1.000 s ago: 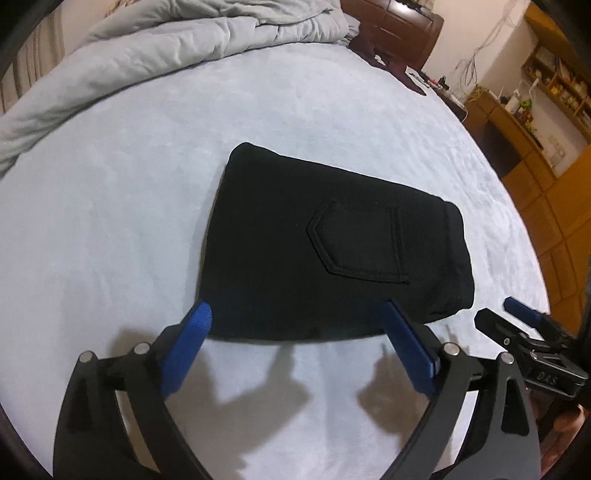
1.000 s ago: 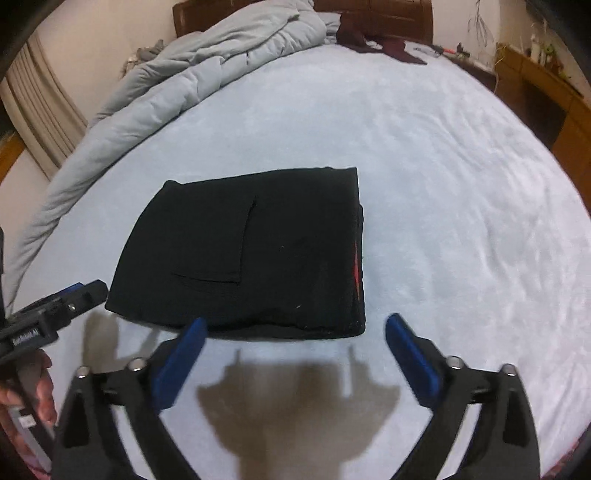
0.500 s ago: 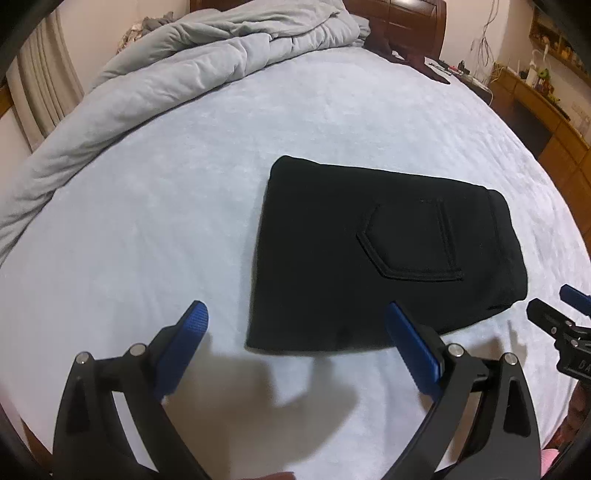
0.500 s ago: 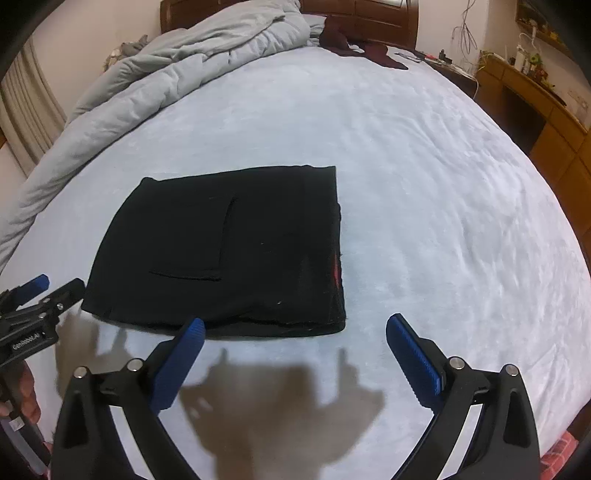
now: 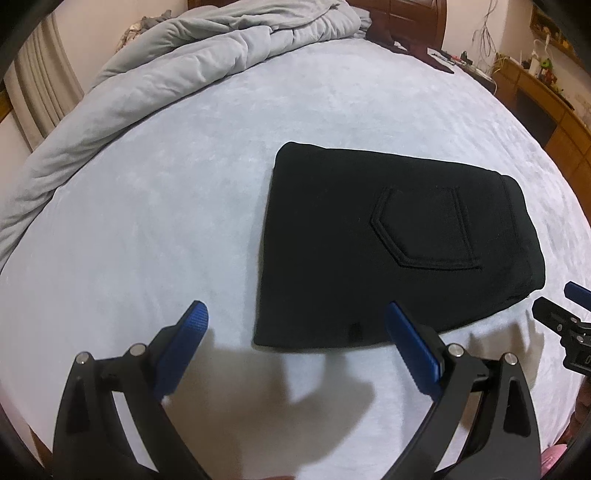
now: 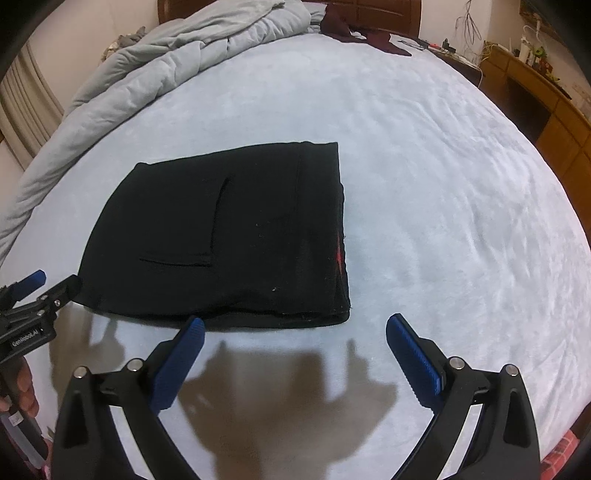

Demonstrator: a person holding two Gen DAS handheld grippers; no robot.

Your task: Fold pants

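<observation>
The bed (image 5: 155, 206) fills the room's middle, its pale sheet smooth, a grey quilt (image 5: 177, 70) heaped toward the wooden headboard (image 6: 369, 11) and cabinets (image 5: 554, 110) along the right wall. The pants (image 5: 388, 251) lie flat at the near edge, folded into a tidy black block, pocket (image 5: 424, 229) up. The left gripper (image 5: 295, 332) and right gripper (image 6: 293, 339) hover just short of it, jaws spread and empty, so the folding looks finished.

Layout: pants (image 5: 391, 243) on bed (image 5: 147, 221).
Folded, ahead of my jaws; duvet (image 5: 166, 70) behind, far-left.
</observation>
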